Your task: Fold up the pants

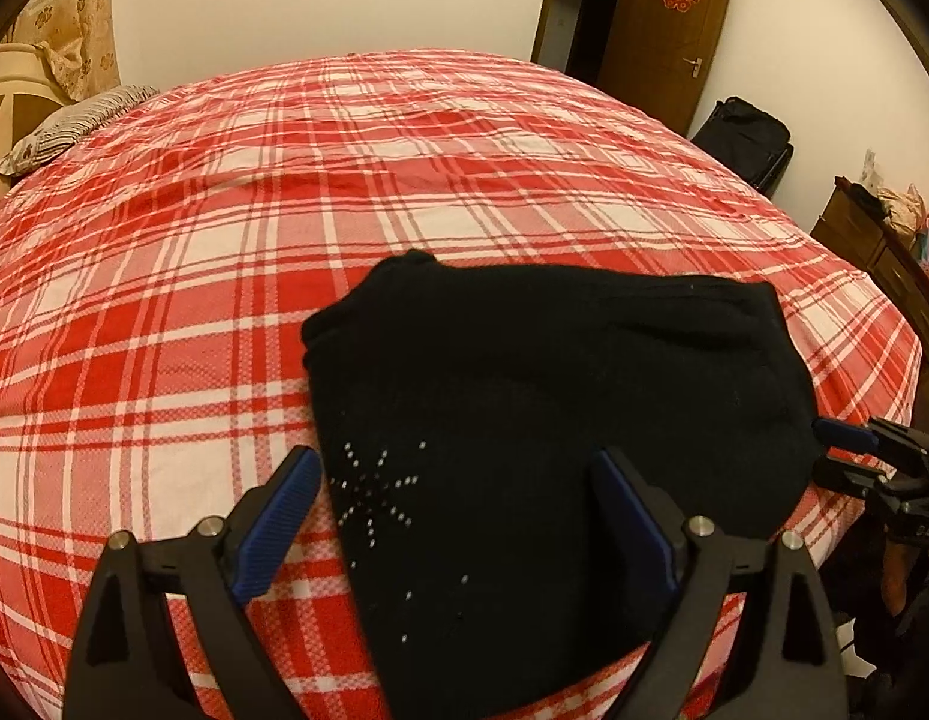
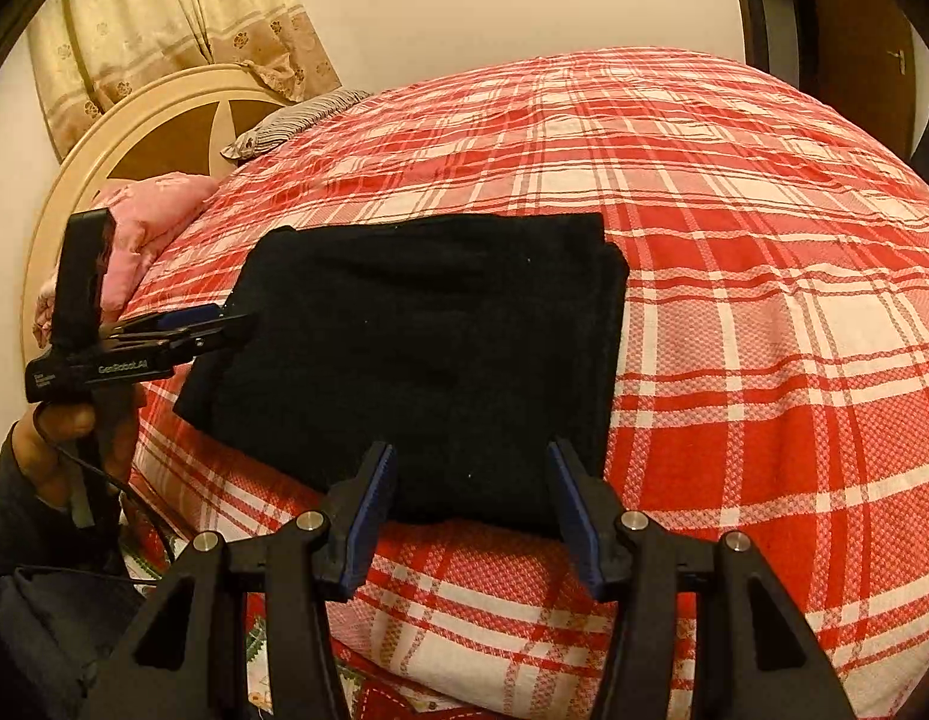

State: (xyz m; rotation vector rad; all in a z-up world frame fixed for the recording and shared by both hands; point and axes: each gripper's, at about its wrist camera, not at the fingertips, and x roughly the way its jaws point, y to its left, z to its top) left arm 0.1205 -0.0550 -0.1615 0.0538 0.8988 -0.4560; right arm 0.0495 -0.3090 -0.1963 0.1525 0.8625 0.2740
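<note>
Black pants lie folded into a compact rectangle on the red plaid bed, with a star of small shiny studs near their left edge. My left gripper hovers wide open over that near left edge, one finger above the sheet and the other above the cloth. From the right wrist view the pants fill the middle. My right gripper stands open at their near edge, and its pads do not press on the cloth. The left gripper, held in a hand, shows at the pants' left side.
The plaid bedspread covers the whole bed. A striped pillow, a pink quilt and a round headboard are at the left. A brown door, a black bag and a wooden dresser stand at the right.
</note>
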